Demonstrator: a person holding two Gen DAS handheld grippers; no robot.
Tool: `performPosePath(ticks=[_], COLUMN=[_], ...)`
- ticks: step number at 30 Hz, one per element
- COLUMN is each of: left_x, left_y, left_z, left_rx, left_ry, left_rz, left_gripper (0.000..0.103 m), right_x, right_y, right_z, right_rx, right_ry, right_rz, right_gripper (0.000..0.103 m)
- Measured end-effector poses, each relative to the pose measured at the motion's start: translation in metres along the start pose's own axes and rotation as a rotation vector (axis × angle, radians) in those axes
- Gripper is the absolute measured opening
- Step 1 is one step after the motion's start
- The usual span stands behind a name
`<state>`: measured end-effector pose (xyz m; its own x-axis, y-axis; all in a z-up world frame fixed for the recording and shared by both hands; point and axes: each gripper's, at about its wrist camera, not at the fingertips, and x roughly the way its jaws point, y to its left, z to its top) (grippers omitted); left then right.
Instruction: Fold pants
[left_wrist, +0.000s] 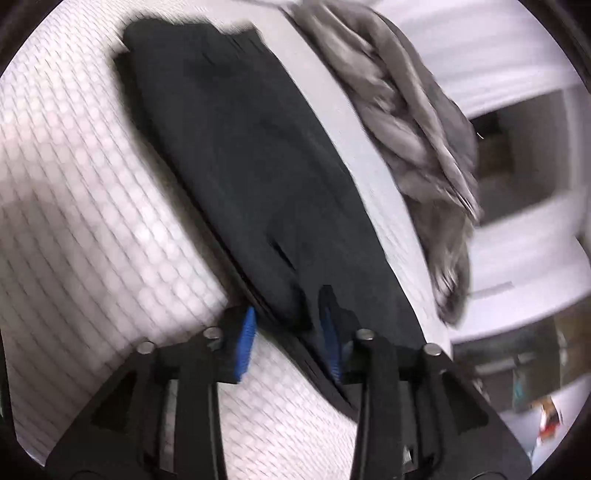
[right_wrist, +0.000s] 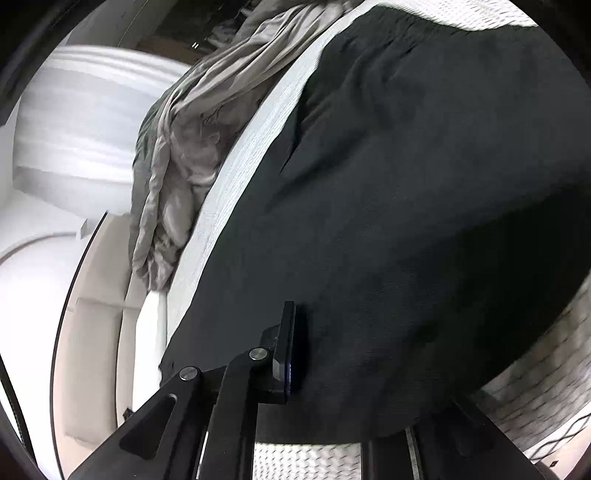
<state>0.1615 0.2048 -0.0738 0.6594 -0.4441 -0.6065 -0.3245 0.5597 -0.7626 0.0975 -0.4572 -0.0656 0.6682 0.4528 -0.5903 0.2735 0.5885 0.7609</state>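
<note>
Lying lengthwise on the white quilted mattress (left_wrist: 92, 177), the black pants (left_wrist: 258, 158) look soft, light and limp. The left hand-held gripper (left_wrist: 290, 341) stands parted around their edge; the right hand-held gripper (right_wrist: 295, 350) is clamped on cloth. Layered hems give the surest hold.

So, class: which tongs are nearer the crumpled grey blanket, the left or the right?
Hard to call; neither touches it. The left tongs straddle the black pants' near edge, with the grey blanket beyond the pants. The right tongs are shut on the pants, the blanket again beyond them.
</note>
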Motion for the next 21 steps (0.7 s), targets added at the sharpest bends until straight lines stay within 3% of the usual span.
performPosePath(ticks=[5,7,9,10,14,17,21], left_x=[0.027,0.034,0.033,0.033,0.021,0.022,0.030], left_y=[-0.040,-0.046,-0.044,-0.043,-0.030,-0.028,-0.037], left_z=[-0.031,-0.037,-0.039,-0.040,-0.035,-0.034,-0.042], left_rx=[0.111,0.122,0.116,0.106,0.012,0.004,0.025], left_ry=[0.090,0.075,0.029,0.018,-0.069,-0.065,-0.028], left_rz=[-0.019,0.007,0.067,0.082,0.081,0.077,0.039], left_gripper=[0.040,0.038,0.010,0.009,0.009,0.010,0.027], right_x=[0.027,0.034,0.037,0.036,0.018,0.000,0.003], right_y=[0.030,0.038,0.040,0.039,0.026,0.011,0.005], right_z=[-0.019,-0.024,-0.025,-0.024,-0.013,-0.003,0.000], right_rx=[-0.096,-0.124,-0.133,-0.124,-0.098,-0.042,-0.011], right_ry=[0.121,0.121,0.110,0.101,0.008,-0.049,-0.028], right_rz=[0.061,0.036,0.032,0.036,-0.017,-0.023,-0.014], right_gripper=[0.014,0.014,0.014,0.014,0.014,0.014,0.014])
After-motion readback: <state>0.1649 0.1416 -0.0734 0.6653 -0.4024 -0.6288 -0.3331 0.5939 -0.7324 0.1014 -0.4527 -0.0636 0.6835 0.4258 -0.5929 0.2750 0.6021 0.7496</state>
